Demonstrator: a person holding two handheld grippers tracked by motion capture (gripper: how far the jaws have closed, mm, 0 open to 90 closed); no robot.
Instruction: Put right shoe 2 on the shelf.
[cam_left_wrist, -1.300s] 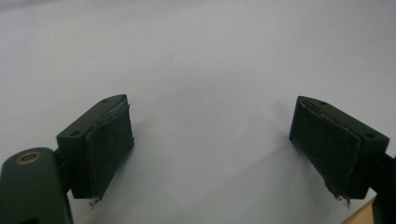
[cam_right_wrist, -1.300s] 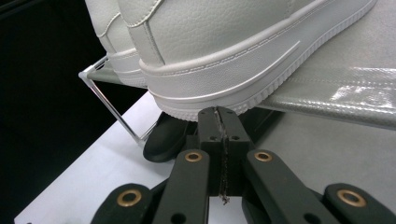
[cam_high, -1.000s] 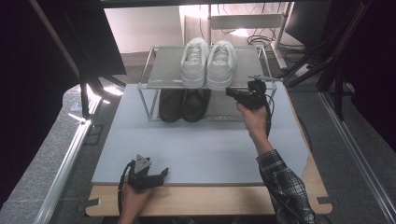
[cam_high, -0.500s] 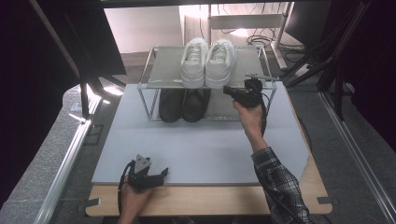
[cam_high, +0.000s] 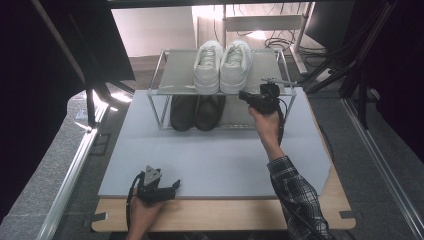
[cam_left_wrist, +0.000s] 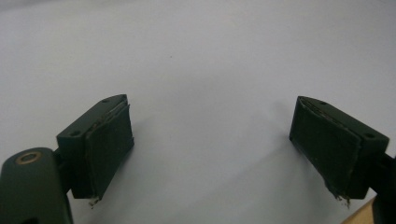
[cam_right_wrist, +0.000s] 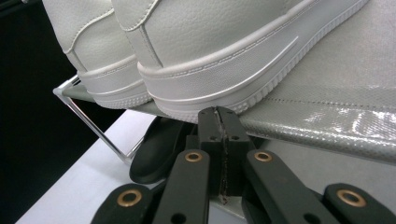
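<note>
The right gripper (cam_right_wrist: 219, 140), jaws pressed together on nothing, is held just below the near white shoe (cam_right_wrist: 224, 56) on the rack (cam_high: 175, 82), upper centre. The heel could be nudged off (jaws unopened). The left gripper (cam_left_wrist: 210, 154) is spread, idle.

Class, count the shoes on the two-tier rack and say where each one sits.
4. Two white sneakers, left and right, stand together on the top shelf. Two black shoes, left and right, sit beneath them on the lower shelf, partly hidden.
</note>
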